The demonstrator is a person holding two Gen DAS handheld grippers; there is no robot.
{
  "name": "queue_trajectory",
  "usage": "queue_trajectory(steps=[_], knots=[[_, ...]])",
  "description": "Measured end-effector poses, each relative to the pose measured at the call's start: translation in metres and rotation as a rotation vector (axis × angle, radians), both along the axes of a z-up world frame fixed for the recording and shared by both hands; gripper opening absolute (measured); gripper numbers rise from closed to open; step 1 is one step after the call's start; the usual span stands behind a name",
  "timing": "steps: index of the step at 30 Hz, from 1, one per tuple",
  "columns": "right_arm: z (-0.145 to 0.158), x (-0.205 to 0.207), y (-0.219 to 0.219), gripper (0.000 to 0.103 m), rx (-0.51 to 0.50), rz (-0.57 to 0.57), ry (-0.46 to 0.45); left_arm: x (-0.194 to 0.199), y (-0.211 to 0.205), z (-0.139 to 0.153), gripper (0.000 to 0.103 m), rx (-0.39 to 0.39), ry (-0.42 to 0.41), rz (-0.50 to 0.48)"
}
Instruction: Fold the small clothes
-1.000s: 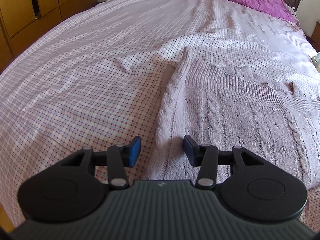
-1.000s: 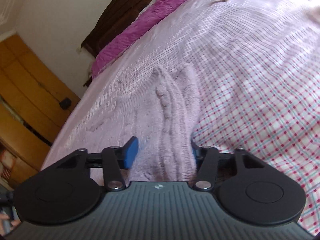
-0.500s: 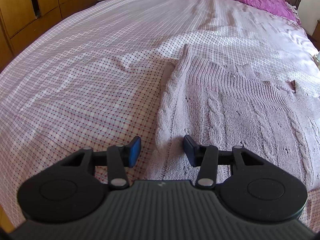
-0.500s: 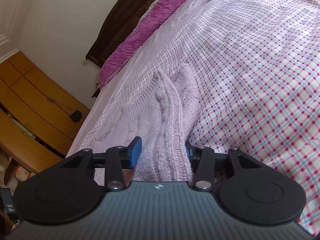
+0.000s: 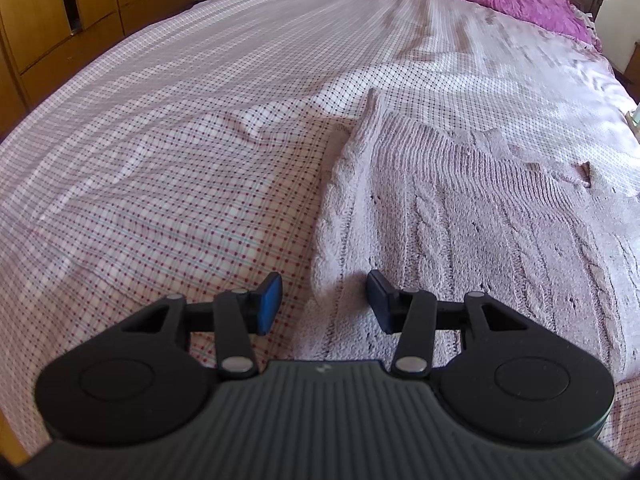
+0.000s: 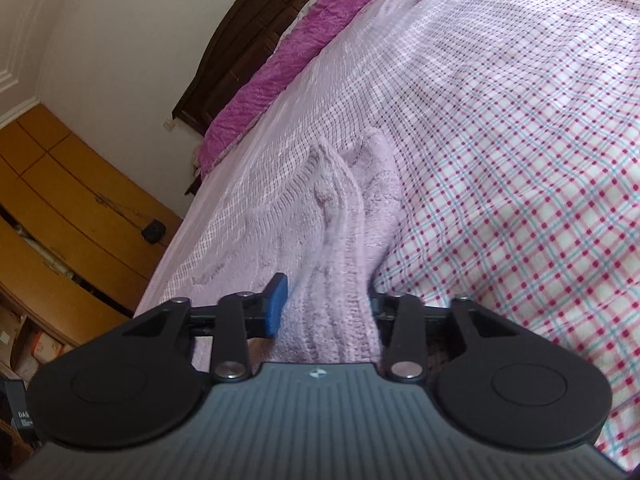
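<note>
In the left wrist view, the left gripper (image 5: 323, 303) is held low over the checked bedsheet (image 5: 168, 184) with its jaws wide apart, nothing between the pads, and the left edge of the pale pink knitted sweater (image 5: 460, 216) is seen just ahead of them, spread flat on the bed. In the right wrist view, a raised fold of the sweater (image 6: 340, 248) is gripped between the fingers of the right gripper (image 6: 325, 307), and the purple blanket (image 6: 288, 52) is seen far behind

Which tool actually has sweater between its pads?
The right tool: knit sweater bunches between its pads. The left tool gapes open, over the sweater's edge.
</note>
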State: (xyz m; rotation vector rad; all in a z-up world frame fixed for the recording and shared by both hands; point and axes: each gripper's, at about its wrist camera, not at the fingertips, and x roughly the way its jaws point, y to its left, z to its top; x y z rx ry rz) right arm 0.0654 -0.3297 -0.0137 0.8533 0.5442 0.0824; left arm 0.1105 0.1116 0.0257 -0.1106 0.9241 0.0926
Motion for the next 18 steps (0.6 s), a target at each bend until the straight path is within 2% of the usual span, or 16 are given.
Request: queue_trajectory(steps=[3, 9, 14, 18], knots=[[0.002, -0.002, -0.002, 0.03, 0.026, -0.018, -0.029, 0.0, 0.001, 0.001, 0.048, -0.006, 0.001, 0.001], [0.018, 0.004, 0.002, 0.029, 0.023, -0.005, -0.082, -0.002, 0.0, 0.003, 0.048, -0.003, 0.0, -0.002], [0.022, 0.016, 0.007, 0.03, -0.013, -0.005, -0.03, -0.003, 0.001, 0.004, 0.048, -0.008, -0.001, 0.001], [0.016, 0.019, 0.005, 0.03, 0.003, -0.018, -0.011, -0.005, 0.003, 0.008, 0.049, -0.008, -0.008, 0.002]])
